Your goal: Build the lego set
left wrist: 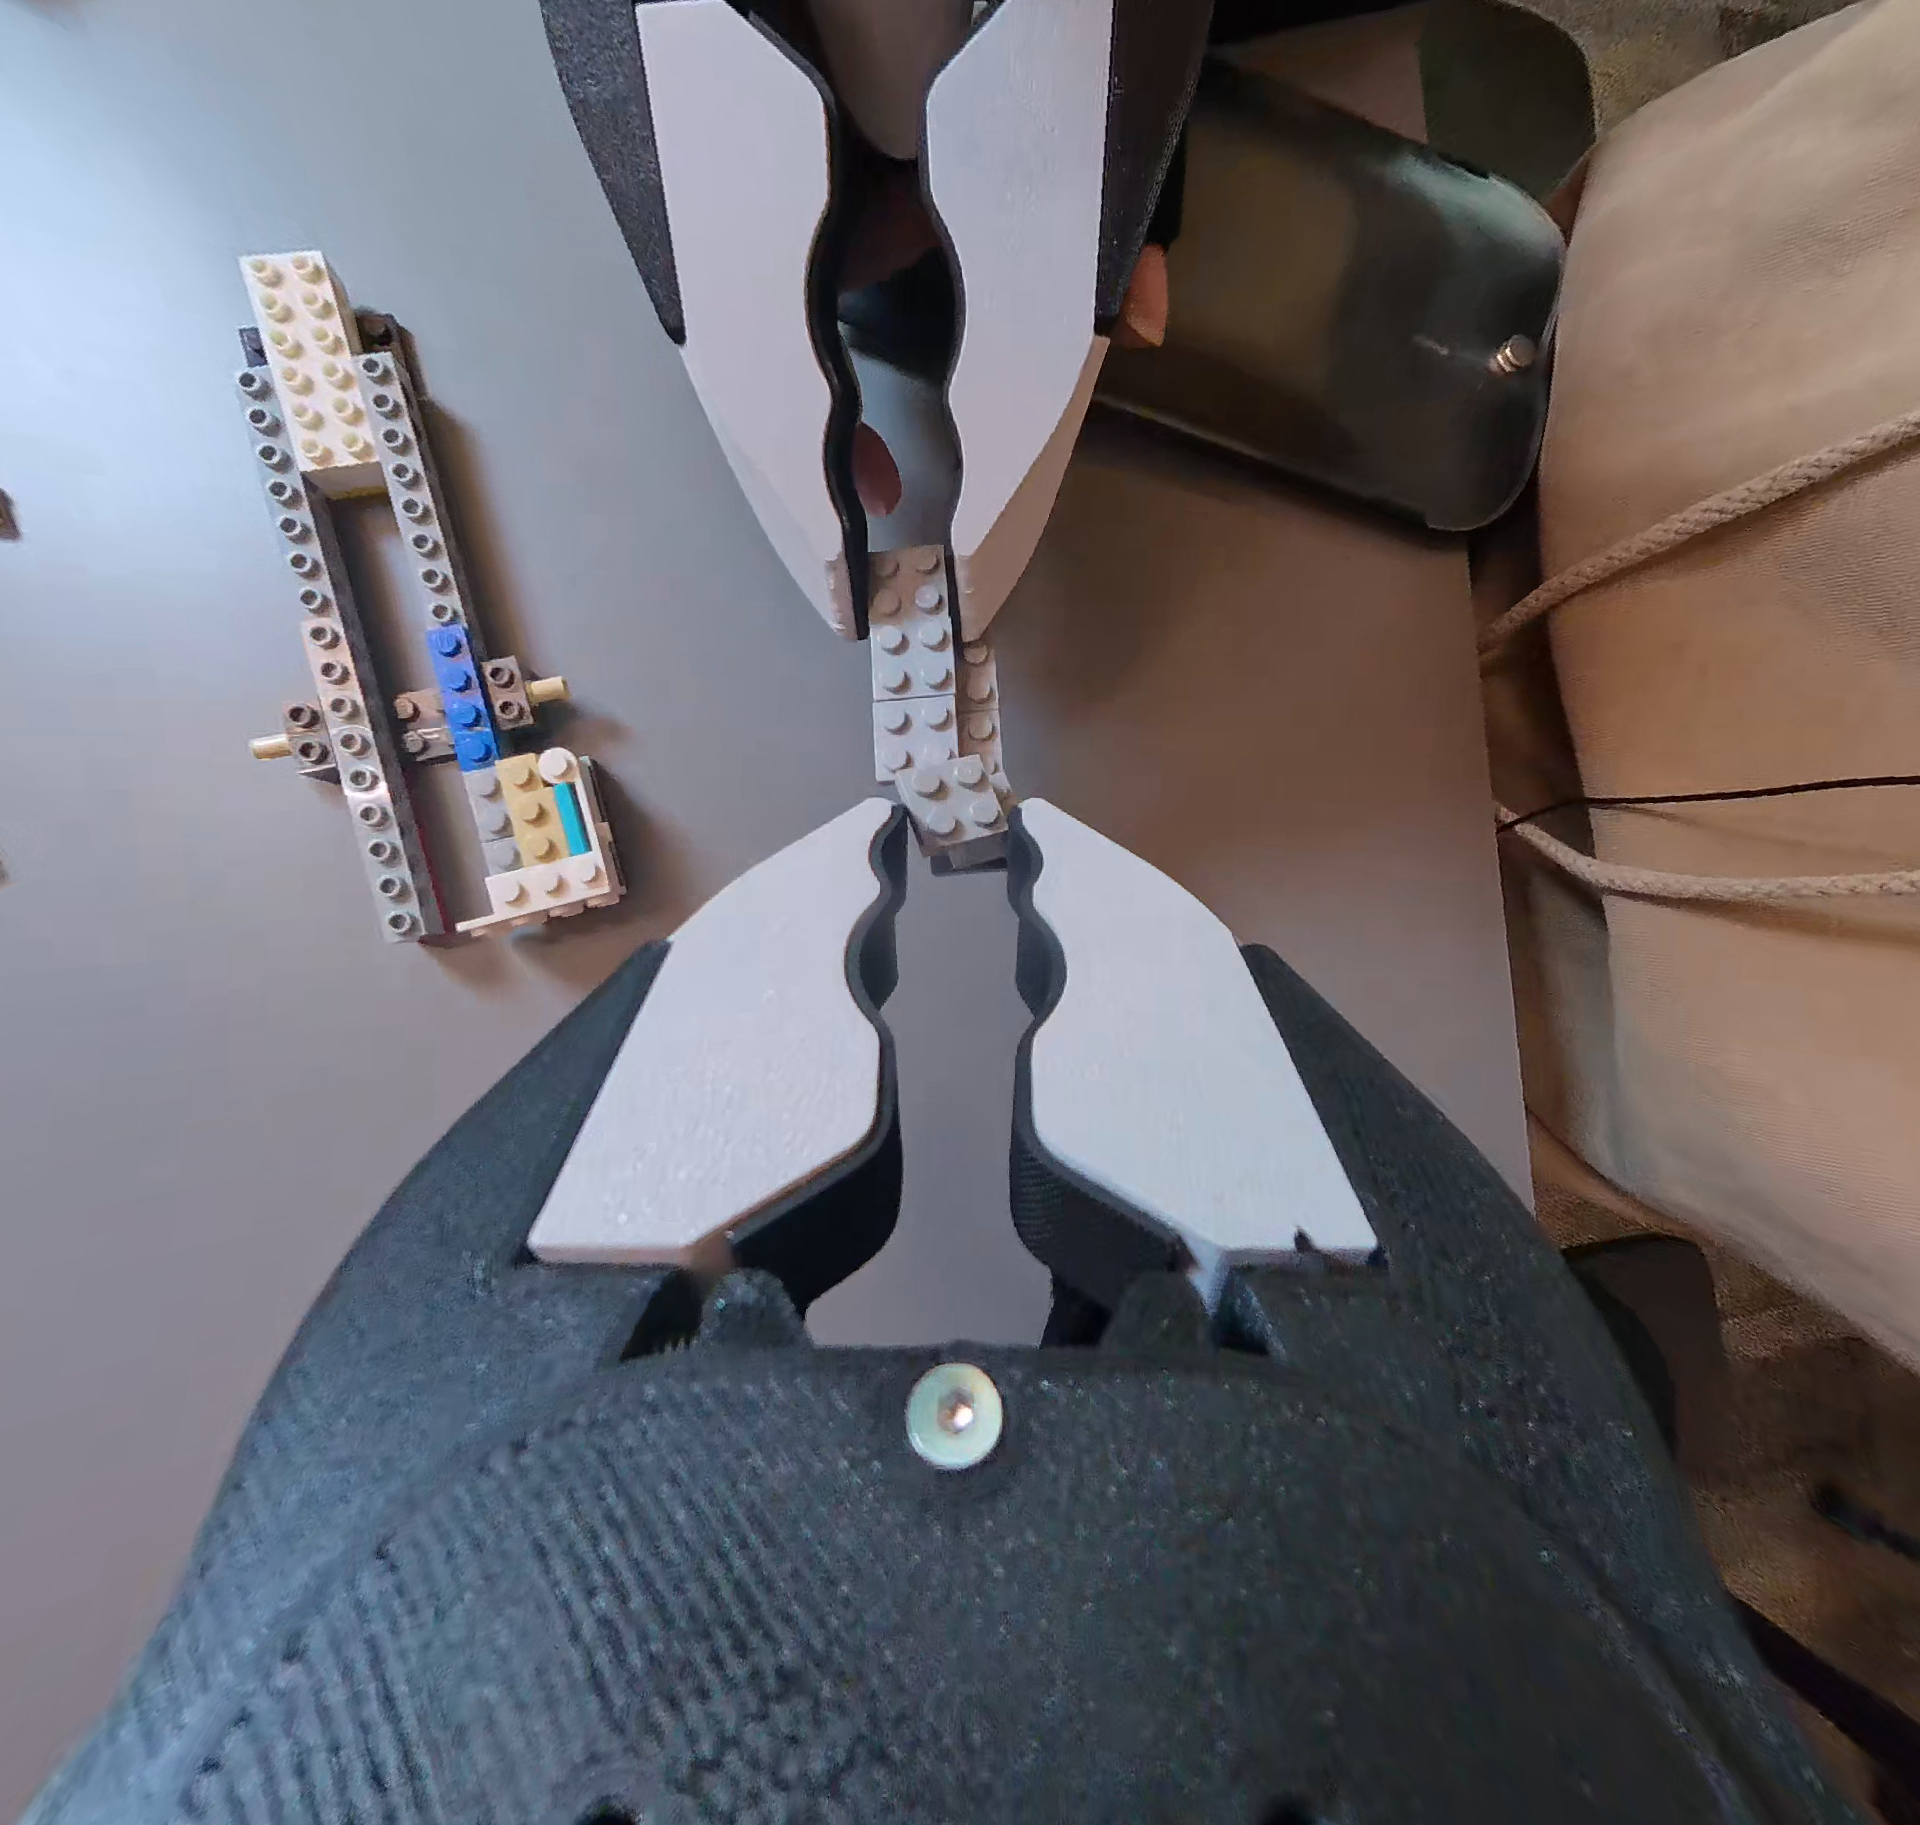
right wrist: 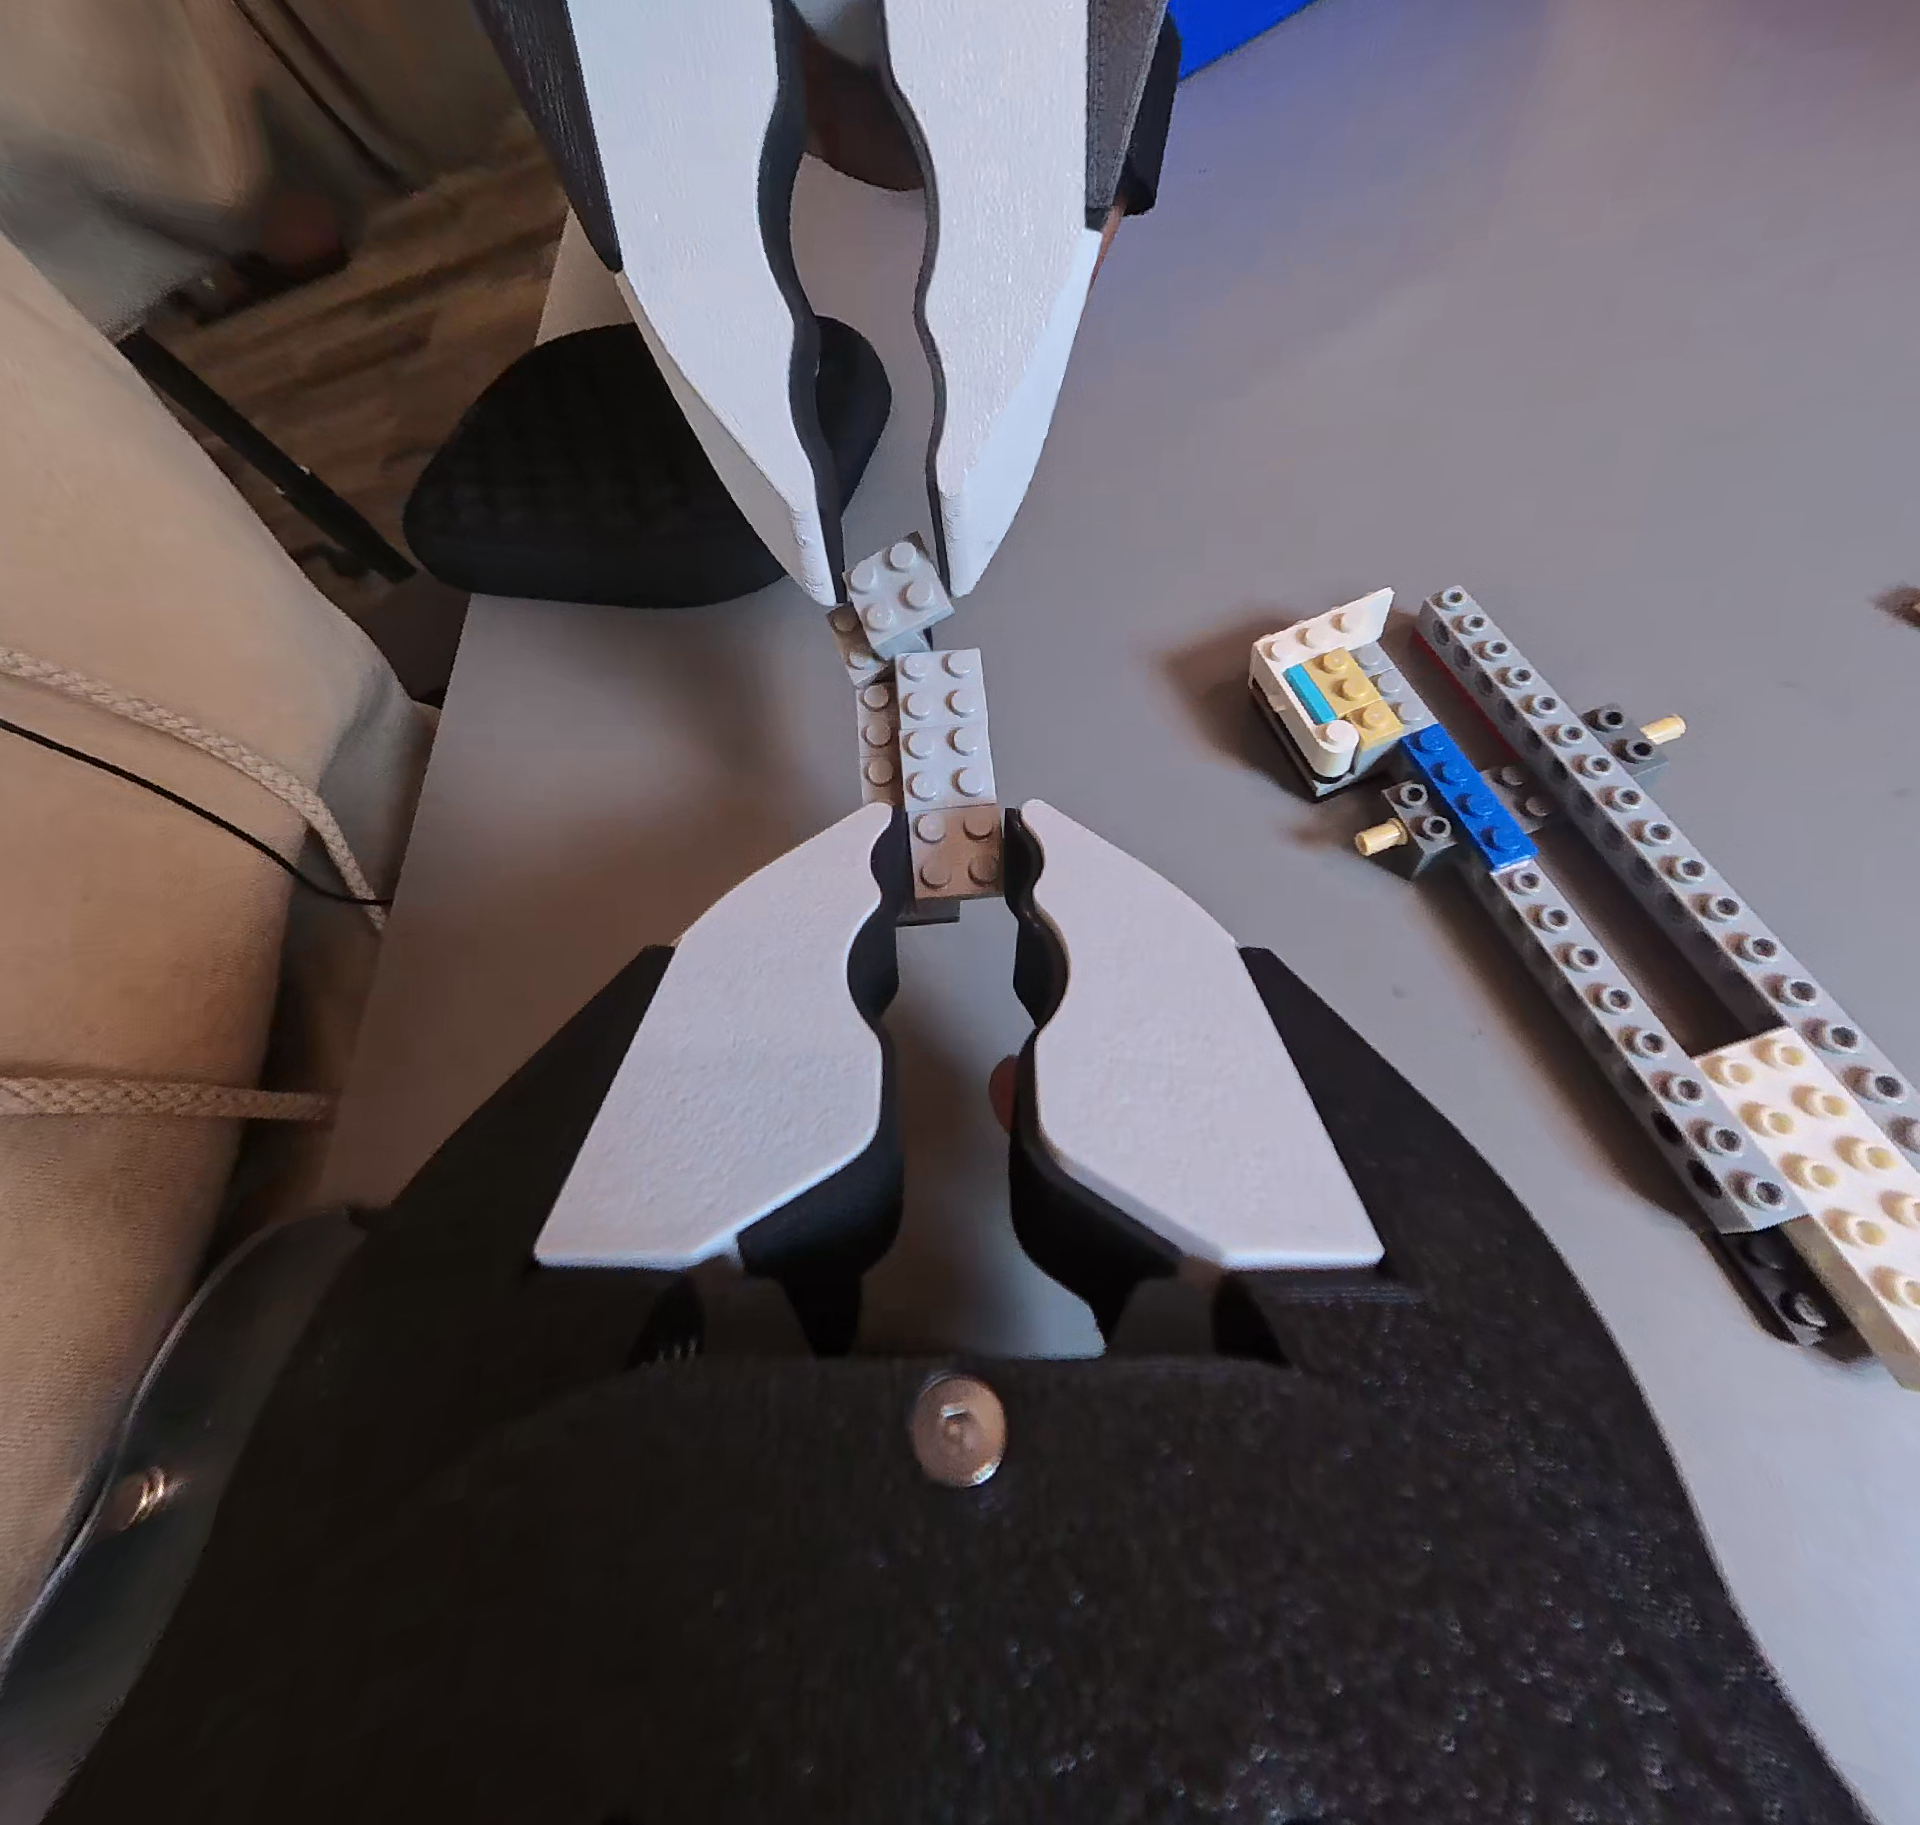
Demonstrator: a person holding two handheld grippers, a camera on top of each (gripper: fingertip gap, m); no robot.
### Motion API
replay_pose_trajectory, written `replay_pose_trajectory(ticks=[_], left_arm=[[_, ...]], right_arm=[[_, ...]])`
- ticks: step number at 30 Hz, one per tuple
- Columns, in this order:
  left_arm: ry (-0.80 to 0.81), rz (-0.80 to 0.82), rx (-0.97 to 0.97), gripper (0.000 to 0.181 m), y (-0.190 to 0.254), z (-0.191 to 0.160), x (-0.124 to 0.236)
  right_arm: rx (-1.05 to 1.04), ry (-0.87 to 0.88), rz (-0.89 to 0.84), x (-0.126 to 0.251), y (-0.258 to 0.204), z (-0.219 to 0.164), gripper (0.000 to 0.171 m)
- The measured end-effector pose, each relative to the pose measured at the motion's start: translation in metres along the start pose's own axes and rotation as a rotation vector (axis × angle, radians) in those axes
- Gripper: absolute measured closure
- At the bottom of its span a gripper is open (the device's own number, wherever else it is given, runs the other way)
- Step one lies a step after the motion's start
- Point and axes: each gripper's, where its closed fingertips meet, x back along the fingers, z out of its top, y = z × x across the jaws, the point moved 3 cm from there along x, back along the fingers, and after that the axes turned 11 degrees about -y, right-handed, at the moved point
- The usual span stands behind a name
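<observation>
A strip of light grey studded plates [left wrist: 914,679] hangs in the air between my two grippers, above the grey table [left wrist: 260,1204]. My left gripper [left wrist: 958,825] is shut on a tilted grey 2x2 piece [left wrist: 951,801] at the near end of the strip. My right gripper [left wrist: 909,601] comes in from the top, shut on the far end. In the right wrist view, my right gripper [right wrist: 956,830] grips the strip's darker end plate [right wrist: 956,856], and my left gripper [right wrist: 891,586] holds the tilted 2x2 piece [right wrist: 899,586] at the strip's [right wrist: 940,736] far end.
A long chassis build [left wrist: 353,612] of grey beams with cream, blue, tan and white bricks lies on the table; it also shows in the right wrist view [right wrist: 1621,902]. The table edge, a black chair [right wrist: 623,466] and a person's beige clothing with cords [left wrist: 1714,684] are close by. The gap from one gripper's tips to the other's is roughly 4 cm.
</observation>
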Motion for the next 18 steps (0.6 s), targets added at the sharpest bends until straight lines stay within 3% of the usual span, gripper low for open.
replay_pose_trajectory(ticks=[11,18], left_arm=[[0.033,-0.031,0.002,0.163,0.0,0.004,-0.005],[0.121,-0.01,0.025,0.163,-0.003,-0.005,-0.022]], right_arm=[[0.039,0.021,-0.005,0.005,0.0,-0.001,0.154],[0.233,-0.249,-0.139,-0.008,0.01,-0.025,0.154]])
